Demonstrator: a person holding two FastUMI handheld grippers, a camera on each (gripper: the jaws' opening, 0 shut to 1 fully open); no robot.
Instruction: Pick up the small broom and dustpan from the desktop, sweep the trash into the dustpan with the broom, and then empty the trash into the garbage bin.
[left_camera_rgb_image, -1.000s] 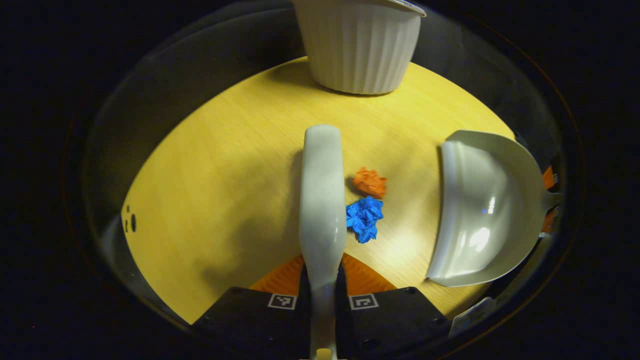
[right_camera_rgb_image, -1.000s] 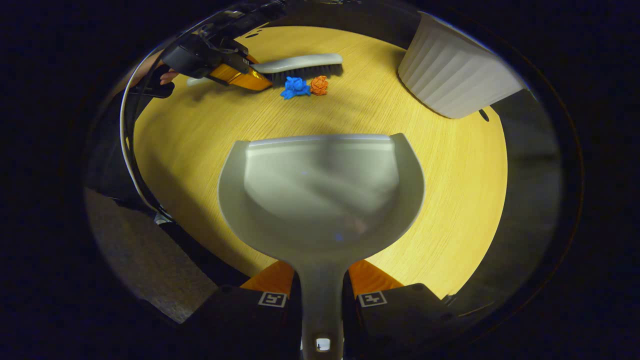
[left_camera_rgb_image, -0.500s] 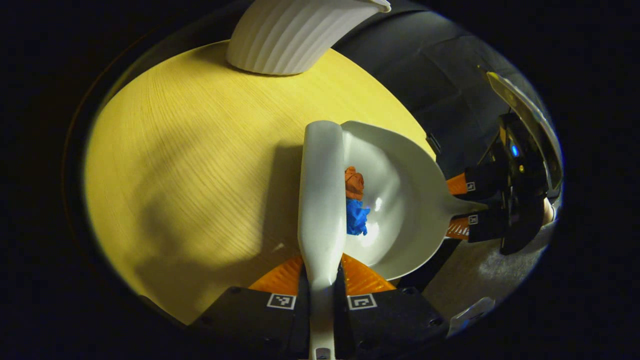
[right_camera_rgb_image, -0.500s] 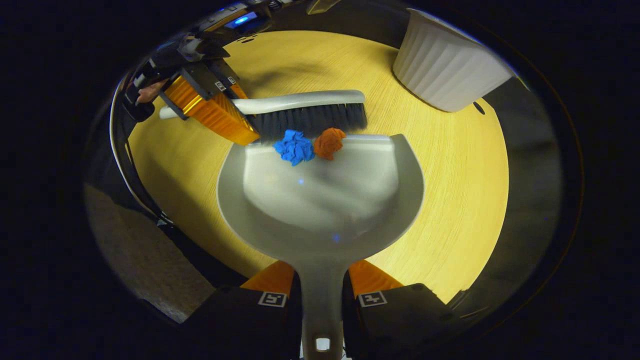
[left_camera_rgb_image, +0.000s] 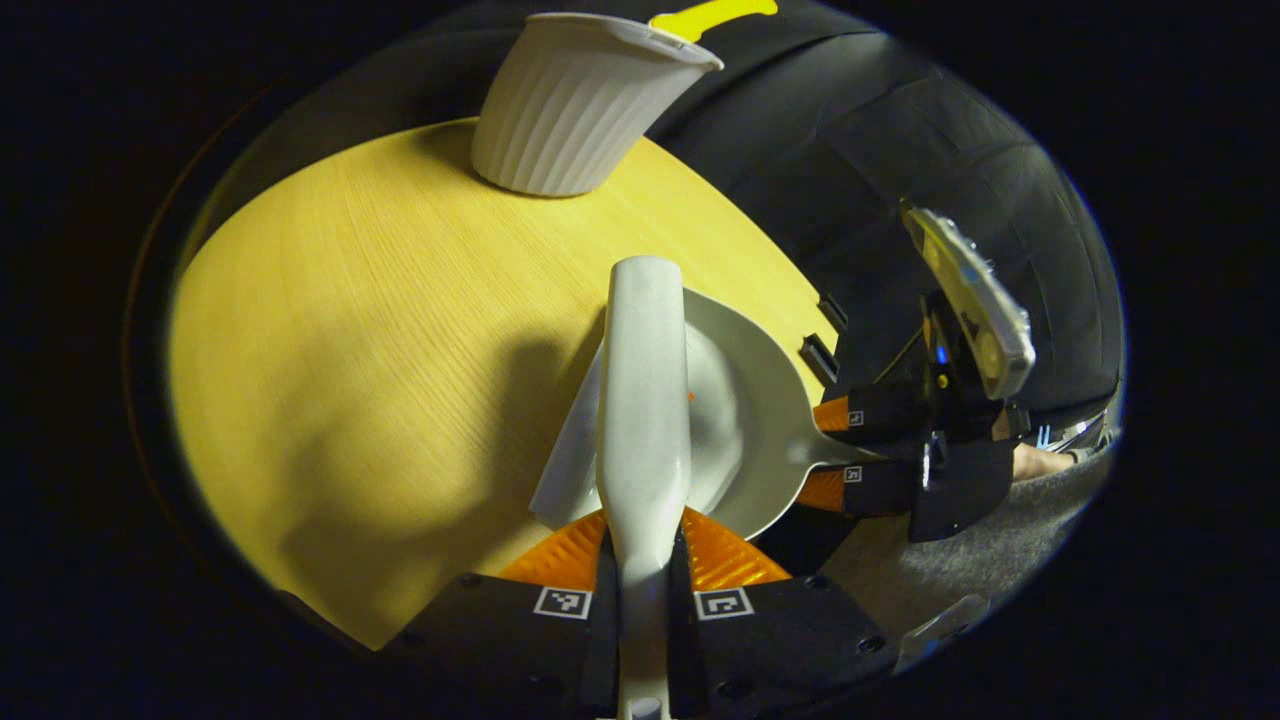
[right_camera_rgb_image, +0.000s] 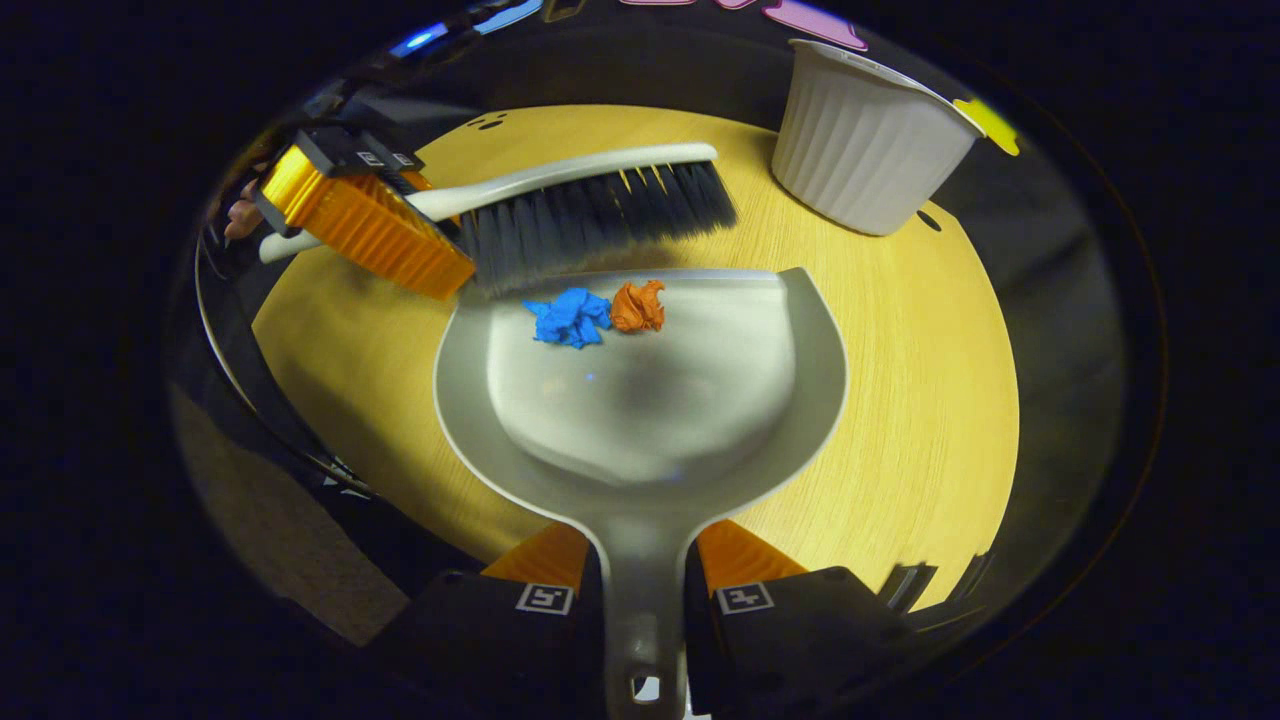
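Note:
My left gripper (left_camera_rgb_image: 645, 555) is shut on the handle of the pale broom (left_camera_rgb_image: 645, 380), which points forward over the grey dustpan (left_camera_rgb_image: 750, 420). In the right gripper view, my right gripper (right_camera_rgb_image: 640, 555) is shut on the dustpan (right_camera_rgb_image: 650, 400) handle. A crumpled blue paper ball (right_camera_rgb_image: 568, 318) and an orange one (right_camera_rgb_image: 638, 306) lie inside the pan near its front lip. The broom (right_camera_rgb_image: 590, 210) hovers just beyond that lip, dark bristles down and clear of the balls. The left gripper (right_camera_rgb_image: 440, 230) holds it from the left. In the left gripper view the broom hides the balls.
The white ribbed garbage bin (right_camera_rgb_image: 860, 150) stands at the far right of the yellow wooden table (right_camera_rgb_image: 900, 380); in the left gripper view the bin (left_camera_rgb_image: 575, 110) sits at the table's (left_camera_rgb_image: 350, 330) far edge. A hand (left_camera_rgb_image: 1040, 462) holds the right gripper (left_camera_rgb_image: 845, 455) beyond the table's right edge.
The broom pushed both paper balls across the table and over the lip into the dustpan. It then lifted off them and now hangs above the pan's front edge.

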